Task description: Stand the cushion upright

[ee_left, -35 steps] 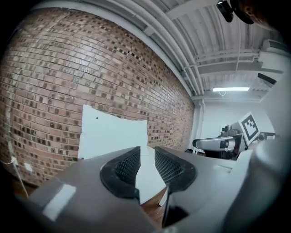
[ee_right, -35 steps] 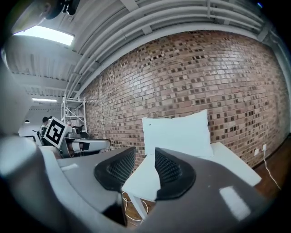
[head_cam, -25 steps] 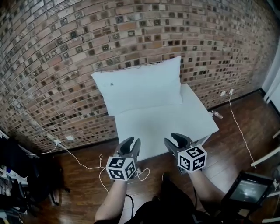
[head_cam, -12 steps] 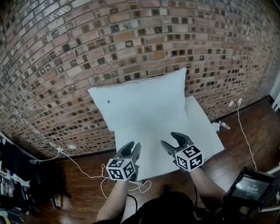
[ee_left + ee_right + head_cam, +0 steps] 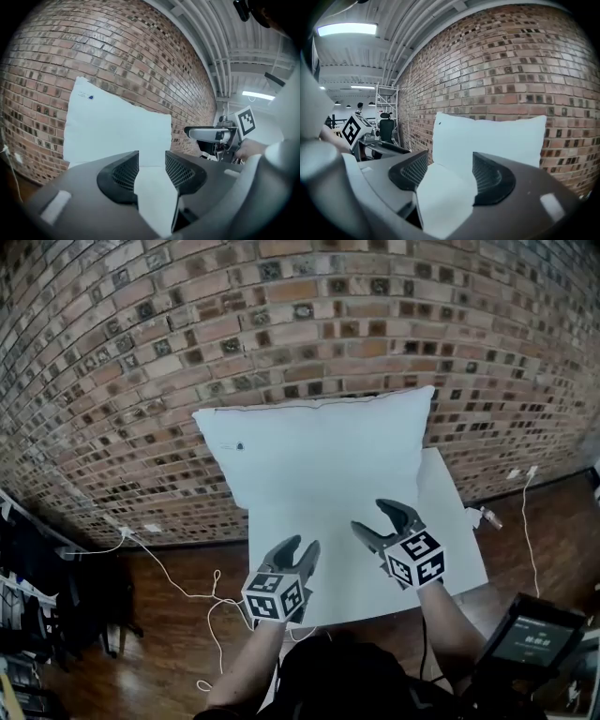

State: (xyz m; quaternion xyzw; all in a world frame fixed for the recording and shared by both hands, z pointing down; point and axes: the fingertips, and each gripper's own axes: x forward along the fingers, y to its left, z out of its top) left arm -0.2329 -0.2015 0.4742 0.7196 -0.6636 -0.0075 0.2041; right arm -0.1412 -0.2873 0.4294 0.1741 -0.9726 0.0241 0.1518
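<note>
Dark wood floor [image 5: 169, 615] surrounds a white table [image 5: 455, 531] set against a brick wall [image 5: 281, 315]. Over the table's near edge, the left gripper [image 5: 302, 544] and right gripper [image 5: 369, 516] hover side by side, well short of the cushion. Each has its jaws partly apart, having just been opening, with nothing held between them. Along the far edge, the white cushion [image 5: 319, 451] stands upright on a long side, against the wall.

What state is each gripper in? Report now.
Left gripper: open, jaws just been opening, nothing between them.
Right gripper: open, jaws just been opening, nothing between them.
</note>
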